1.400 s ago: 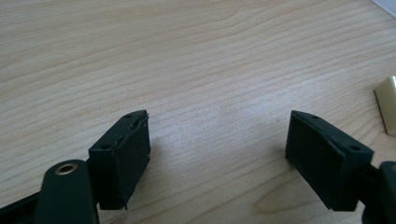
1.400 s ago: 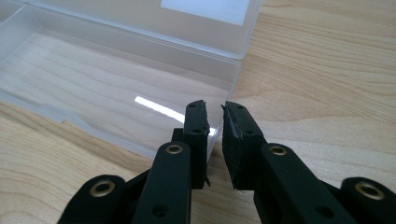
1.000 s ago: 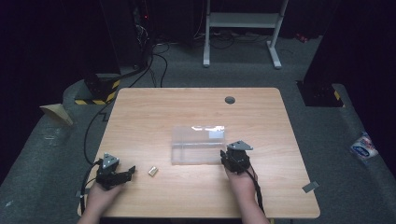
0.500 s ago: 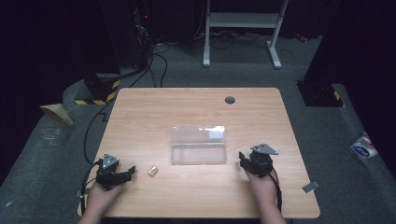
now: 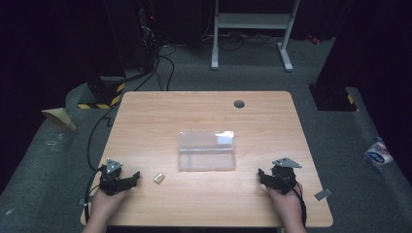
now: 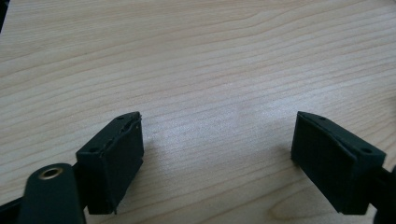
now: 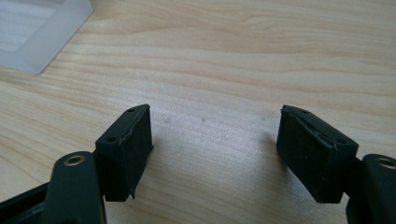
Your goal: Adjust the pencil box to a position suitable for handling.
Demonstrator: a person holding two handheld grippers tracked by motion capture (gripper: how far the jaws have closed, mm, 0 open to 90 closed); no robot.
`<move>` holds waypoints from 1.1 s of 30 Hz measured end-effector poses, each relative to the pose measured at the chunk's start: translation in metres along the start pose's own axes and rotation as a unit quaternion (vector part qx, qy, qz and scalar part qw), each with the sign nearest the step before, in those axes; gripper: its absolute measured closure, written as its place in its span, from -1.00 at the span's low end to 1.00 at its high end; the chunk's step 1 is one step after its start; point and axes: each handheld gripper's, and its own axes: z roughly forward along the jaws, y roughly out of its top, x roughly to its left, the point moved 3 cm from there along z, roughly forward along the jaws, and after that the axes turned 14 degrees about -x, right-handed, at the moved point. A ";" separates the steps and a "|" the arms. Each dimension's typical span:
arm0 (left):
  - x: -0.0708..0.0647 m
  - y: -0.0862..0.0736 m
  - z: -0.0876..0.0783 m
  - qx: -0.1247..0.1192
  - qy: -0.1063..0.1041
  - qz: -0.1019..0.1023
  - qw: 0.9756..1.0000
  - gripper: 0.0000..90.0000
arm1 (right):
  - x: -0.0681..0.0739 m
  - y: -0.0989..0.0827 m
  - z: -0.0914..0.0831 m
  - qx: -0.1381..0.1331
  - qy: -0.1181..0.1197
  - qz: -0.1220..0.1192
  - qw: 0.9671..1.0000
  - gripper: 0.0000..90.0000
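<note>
I hold both grippers low at the near edge, left gripper (image 5: pixel 127 178) and right gripper (image 5: pixel 265 177) gaping, jaws just widened, nothing between; clear box (image 5: pixel 206 150) and small brass piece (image 5: pixel 158 178) lie free between them

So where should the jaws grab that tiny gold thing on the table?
Probably across the short width of the small gold piece, coming straight down from above. It lies flat on the table with bare wood all round, nearest the open left gripper.

- A clear plastic box (image 5: pixel 207 150), lid shut, lies flat at the middle of the bench.
- A small brass-coloured piece (image 5: pixel 158 178) lies on its side near the box's front-left corner.
</note>
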 end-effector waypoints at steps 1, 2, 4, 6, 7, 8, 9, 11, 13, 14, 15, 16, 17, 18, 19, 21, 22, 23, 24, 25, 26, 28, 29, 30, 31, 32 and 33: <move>0.000 0.000 0.000 0.000 0.000 0.000 1.000 -0.68 | 0.001 0.000 0.000 0.002 -0.003 0.002 1.000 -0.44; 0.000 0.001 0.000 0.004 0.000 -0.004 1.000 -0.68 | 0.001 0.000 0.000 0.002 -0.003 0.002 1.000 -0.44; 0.000 0.002 0.002 0.016 -0.003 0.000 1.000 -0.72 | 0.002 0.000 0.001 0.001 -0.006 0.003 1.000 -0.46; -0.002 0.004 0.004 0.031 -0.009 0.003 0.999 -0.85 | 0.003 0.000 0.001 0.002 -0.009 0.004 1.000 -0.46; -0.003 0.006 0.006 0.035 -0.010 0.004 0.999 -0.84 | 0.003 0.000 0.001 0.002 -0.010 0.004 1.000 -0.46; -0.006 0.009 0.007 0.029 -0.020 -0.004 0.999 -0.81 | 0.003 0.000 0.002 0.001 -0.011 0.004 1.000 -0.44; -0.006 0.009 0.007 0.029 -0.020 -0.004 0.999 -0.73 | 0.003 0.001 0.002 -0.001 -0.012 0.006 1.000 -0.40; -0.011 0.010 0.006 0.004 -0.045 -0.006 0.999 -0.66 | 0.003 0.001 0.002 -0.001 -0.014 0.008 1.000 -0.39; -0.023 0.011 0.005 -0.014 -0.063 0.014 0.998 -0.67 | 0.003 0.001 0.002 -0.001 -0.016 0.009 1.000 -0.38; -0.023 0.011 0.005 -0.014 -0.063 0.014 0.998 -0.68 | 0.003 0.001 0.002 -0.001 -0.016 0.009 1.000 -0.38; -0.028 0.015 0.004 -0.014 -0.074 0.026 0.997 -0.68 | 0.003 0.001 0.002 -0.002 -0.016 0.009 1.000 -0.37; -0.030 0.016 0.003 -0.019 -0.078 0.028 0.996 -0.68 | 0.003 0.001 0.002 -0.002 -0.016 0.006 1.000 -0.36; -0.030 0.016 0.003 -0.019 -0.078 0.028 0.996 -0.68 | 0.003 0.001 0.002 -0.002 -0.016 0.006 1.000 -0.36; -0.032 0.015 0.002 -0.023 -0.082 0.029 0.996 -0.68 | 0.003 0.001 0.002 -0.002 -0.017 0.005 1.000 -0.36; -0.035 0.012 0.003 -0.024 -0.093 0.034 0.995 -0.68 | 0.003 0.001 0.001 -0.004 -0.017 0.004 1.000 -0.34; -0.036 0.011 0.004 -0.018 -0.099 0.039 0.994 -0.68 | 0.003 0.001 0.001 -0.004 -0.017 0.004 1.000 -0.34; -0.040 0.010 0.003 -0.014 -0.105 0.048 0.993 -0.68 | 0.003 0.001 0.001 -0.004 -0.017 0.004 1.000 -0.34; -0.041 0.010 0.002 -0.016 -0.111 0.046 0.993 -0.68 | 0.003 0.001 0.001 -0.004 -0.017 0.004 1.000 -0.33; -0.041 0.010 0.002 -0.016 -0.111 0.046 0.993 -0.68 | 0.003 0.001 0.001 -0.004 -0.017 0.004 1.000 -0.33; -0.042 0.011 0.000 -0.018 -0.116 0.042 0.992 -0.68 | 0.003 0.001 0.001 -0.004 -0.017 0.004 1.000 -0.32; -0.044 0.012 -0.002 -0.024 -0.121 0.039 0.992 -0.68 | 0.003 0.001 0.001 -0.004 -0.018 0.005 1.000 -0.31; -0.049 0.014 -0.008 -0.035 -0.124 0.032 0.991 -0.68 | 0.005 0.001 0.001 -0.004 -0.019 0.006 1.000 -0.29; -0.051 0.015 -0.010 -0.039 -0.127 0.031 0.991 -0.68 | 0.005 0.001 0.000 -0.005 -0.018 0.005 1.000 -0.28; -0.052 0.016 -0.012 -0.044 -0.130 0.029 0.990 -0.68 | 0.005 0.000 0.000 -0.005 -0.018 0.005 1.000 -0.28; -0.054 0.016 -0.014 -0.046 -0.134 0.025 0.990 -0.67 | 0.005 0.000 0.000 -0.005 -0.019 0.004 1.000 -0.27; -0.054 0.016 -0.014 -0.046 -0.134 0.025 0.990 -0.67 | 0.005 0.000 0.000 -0.005 -0.019 0.004 1.000 -0.27; -0.056 0.017 -0.016 -0.052 -0.134 0.025 0.989 -0.67 | 0.005 0.000 0.000 -0.005 -0.018 0.004 1.000 -0.26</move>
